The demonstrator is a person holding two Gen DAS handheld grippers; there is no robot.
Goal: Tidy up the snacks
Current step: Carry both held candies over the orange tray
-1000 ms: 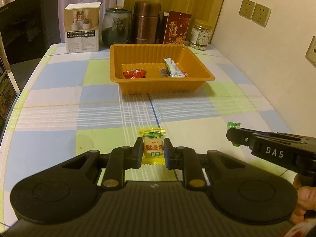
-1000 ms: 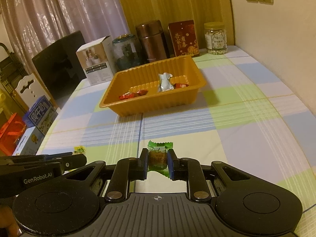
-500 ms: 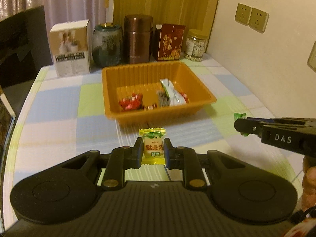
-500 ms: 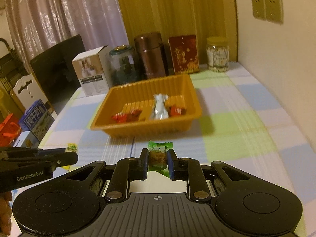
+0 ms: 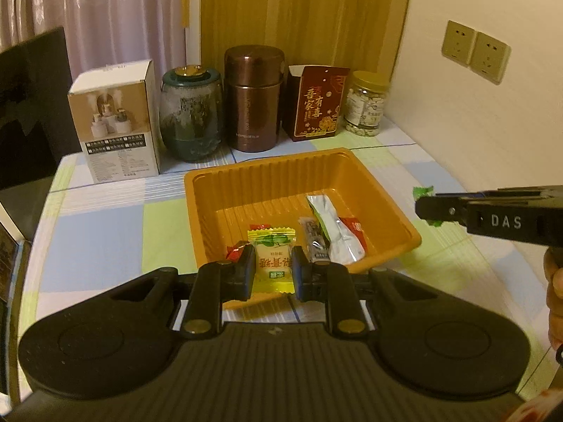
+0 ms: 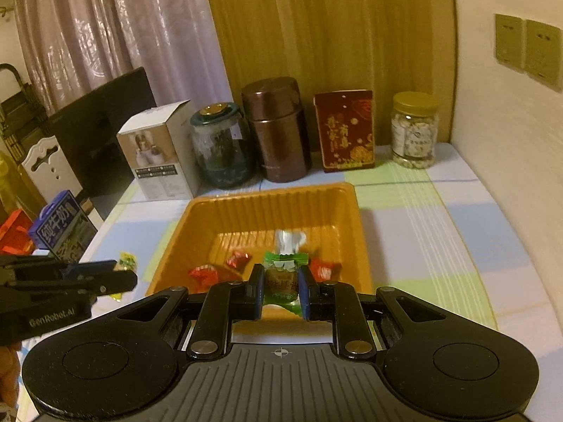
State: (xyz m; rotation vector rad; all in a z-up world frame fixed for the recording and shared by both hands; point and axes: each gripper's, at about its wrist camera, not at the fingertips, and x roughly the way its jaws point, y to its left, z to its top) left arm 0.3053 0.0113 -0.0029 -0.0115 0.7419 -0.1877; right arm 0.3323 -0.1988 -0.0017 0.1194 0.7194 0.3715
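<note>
Several wrapped snacks (image 5: pixel 334 235) lie in orange tray (image 5: pixel 281 172); both fingers clamp candies.

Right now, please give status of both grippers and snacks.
Left gripper shut on yellow candy. Right gripper shut on green candy. Both near orange tray. Path clear.

There is one orange ribbed plastic tray (image 5: pixel 271 183). Wrapped snacks are seven: one yellow candy packet (image 5: pixel 273 262), one green candy packet (image 6: pixel 283 274), one silver-and-green foil pouch (image 5: pixel 334 232), one dark narrow stick packet (image 5: pixel 313 241) and three red wrapped candies (image 6: pixel 238 258). At the back of the table stand five containers: one white cardboard box (image 5: pixel 118 123), one dark glass jar (image 5: pixel 191 112), one brown metal canister (image 5: pixel 253 98), one red printed box (image 5: pixel 316 103), one clear plastic jar with gold lid (image 5: pixel 366 103). Two black grippers, two beige wall sockets (image 5: pixel 475 51).
</note>
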